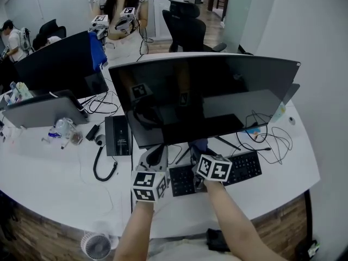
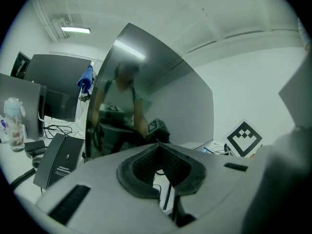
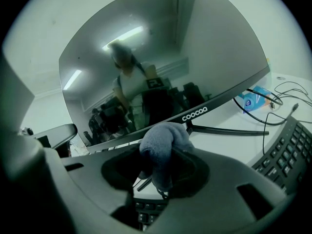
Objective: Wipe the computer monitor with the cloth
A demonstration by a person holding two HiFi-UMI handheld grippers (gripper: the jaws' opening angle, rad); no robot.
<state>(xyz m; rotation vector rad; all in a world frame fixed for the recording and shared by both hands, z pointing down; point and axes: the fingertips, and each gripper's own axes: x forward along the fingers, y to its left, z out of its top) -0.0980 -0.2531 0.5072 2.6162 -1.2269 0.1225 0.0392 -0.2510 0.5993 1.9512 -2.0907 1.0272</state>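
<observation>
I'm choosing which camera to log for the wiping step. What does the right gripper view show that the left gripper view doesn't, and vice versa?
Only the right gripper view: the grey cloth bunched between the jaws of the right gripper, and the keyboard at right.

Only the left gripper view: the left gripper with its jaws together on nothing, a black box on the desk, and a second monitor with blue fabric hanging at its edge.

Both: the curved monitor, dark and reflecting the person.
</observation>
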